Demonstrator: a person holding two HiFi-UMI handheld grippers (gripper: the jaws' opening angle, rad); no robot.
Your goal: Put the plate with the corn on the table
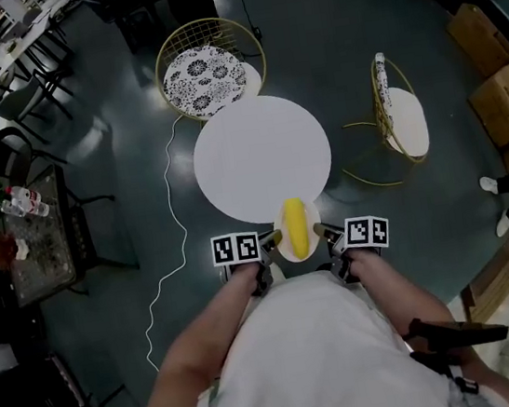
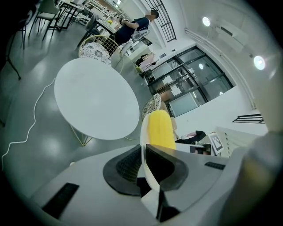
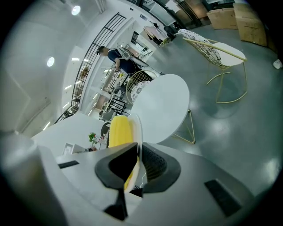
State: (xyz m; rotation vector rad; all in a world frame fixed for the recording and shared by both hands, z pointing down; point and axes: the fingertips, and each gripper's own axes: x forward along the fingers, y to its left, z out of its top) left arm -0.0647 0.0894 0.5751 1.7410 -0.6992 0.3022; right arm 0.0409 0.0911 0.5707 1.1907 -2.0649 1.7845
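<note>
White plastic left gripper [image 2: 143,152] and right gripper [image 3: 138,152] each pinch an opposite rim of the white plate [image 1: 300,253], held at the round table's [image 1: 262,154] near edge. Likely stiff, light and slick. The corn cob [image 1: 294,222] may roll, so keep it level.

plate [image 1: 285,249] 1; corn [image 1: 295,223] 1; round table [image 1: 262,154] 1; wire chairs [image 1: 207,68] [image 1: 402,116] 2; hand-held grippers [image 1: 272,239] [image 1: 322,232] 2

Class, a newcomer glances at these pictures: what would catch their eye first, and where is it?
The bright yellow corn on a white plate, held in front of the person by the near edge of the round white table. The left tongs and right tongs each clamp the plate's rim from opposite sides.
</note>
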